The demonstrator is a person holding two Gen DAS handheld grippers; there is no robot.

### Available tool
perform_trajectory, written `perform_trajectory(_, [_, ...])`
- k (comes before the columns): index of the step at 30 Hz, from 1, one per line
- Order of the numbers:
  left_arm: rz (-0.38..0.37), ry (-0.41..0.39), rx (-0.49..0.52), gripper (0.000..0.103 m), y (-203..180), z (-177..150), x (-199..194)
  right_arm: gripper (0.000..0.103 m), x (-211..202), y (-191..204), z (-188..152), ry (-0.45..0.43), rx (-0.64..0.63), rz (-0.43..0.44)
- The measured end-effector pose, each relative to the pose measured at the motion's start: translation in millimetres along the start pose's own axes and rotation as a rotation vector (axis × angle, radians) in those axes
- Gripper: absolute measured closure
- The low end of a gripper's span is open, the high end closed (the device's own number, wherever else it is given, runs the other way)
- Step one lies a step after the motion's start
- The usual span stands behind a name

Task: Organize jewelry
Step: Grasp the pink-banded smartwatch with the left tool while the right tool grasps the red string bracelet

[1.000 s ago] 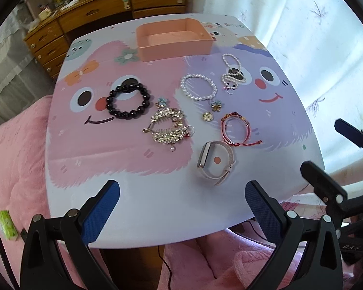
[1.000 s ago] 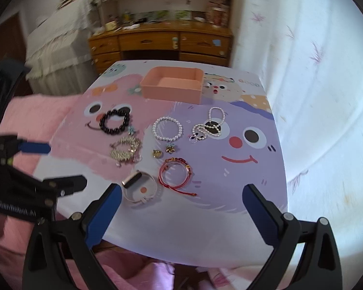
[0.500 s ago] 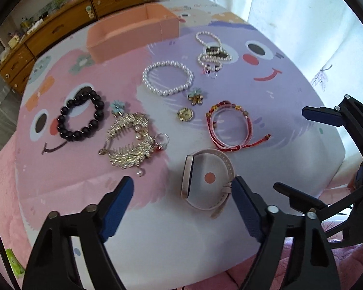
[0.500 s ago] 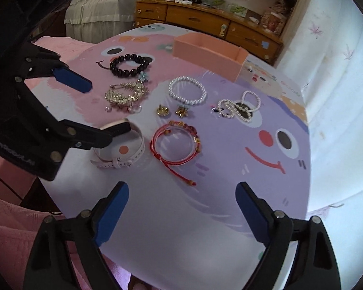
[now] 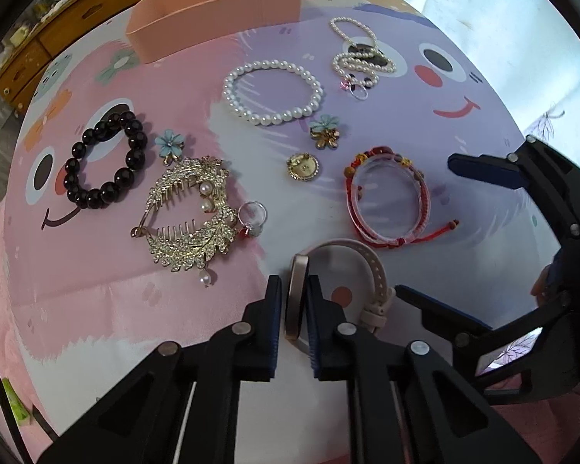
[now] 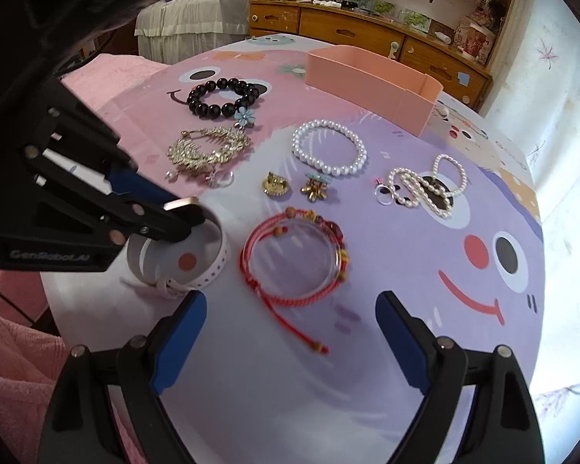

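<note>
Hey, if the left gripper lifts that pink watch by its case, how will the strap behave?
The watch strap holds a buckled loop, so it should probably rise as one piece. The left gripper pinches only the thin case edge; it might swivel. The free tail will likely droop.

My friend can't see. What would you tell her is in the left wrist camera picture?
The left gripper has closed its blue fingers on the face of a pale pink watch lying on a cartoon-print table. Beyond lie a gold hair comb, black beads, a pearl bracelet, a red bracelet and a pink box.
</note>
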State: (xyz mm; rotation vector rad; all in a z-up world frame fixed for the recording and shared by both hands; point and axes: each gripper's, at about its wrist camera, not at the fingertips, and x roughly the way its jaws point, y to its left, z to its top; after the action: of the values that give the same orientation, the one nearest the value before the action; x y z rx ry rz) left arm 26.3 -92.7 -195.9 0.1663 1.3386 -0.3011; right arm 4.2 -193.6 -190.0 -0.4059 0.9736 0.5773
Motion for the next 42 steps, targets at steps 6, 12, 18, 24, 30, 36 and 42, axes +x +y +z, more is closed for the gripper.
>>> perform_trajectory(6, [0.025, -0.052, -0.028, 0.097, 7.1, 5.8, -19.1, 0.021, 10.8, -5.6, 7.0, 0.002, 0.018, 0.035])
perform_trajectory(12, [0.04, -0.107, -0.059, 0.097, 12.5, 11.0, -37.6, 0.031, 16.0, -6.0, 14.1, -0.017, 0.006, 0.036])
perform_trajectory(18, [-0.05, -0.06, -0.075, 0.091, 23.2, 8.8, -29.6, 0.041, 16.5, -6.5, 16.9, -0.022, 0.024, 0.023])
perform_trajectory(24, [-0.094, -0.017, -0.057, 0.054, 23.6, 2.5, -16.9, 0.042, 15.4, -4.5, 17.5, -0.001, 0.061, -0.006])
perform_trajectory(30, [-0.109, 0.015, -0.12, 0.058, 37.2, -0.4, 3.7, 0.042, 9.7, -7.0, 11.5, 0.035, 0.102, -0.036])
perform_trajectory(36, [-0.163, 0.027, -0.113, 0.09, 40.5, -0.4, 7.8, 0.042, -1.0, -19.1, 2.8, 0.065, 0.26, -0.031])
perform_trajectory(42, [-0.206, 0.019, -0.065, 0.095, 45.2, 0.4, 5.4, 0.042, -8.9, -26.6, -1.1, 0.068, 0.457, -0.021])
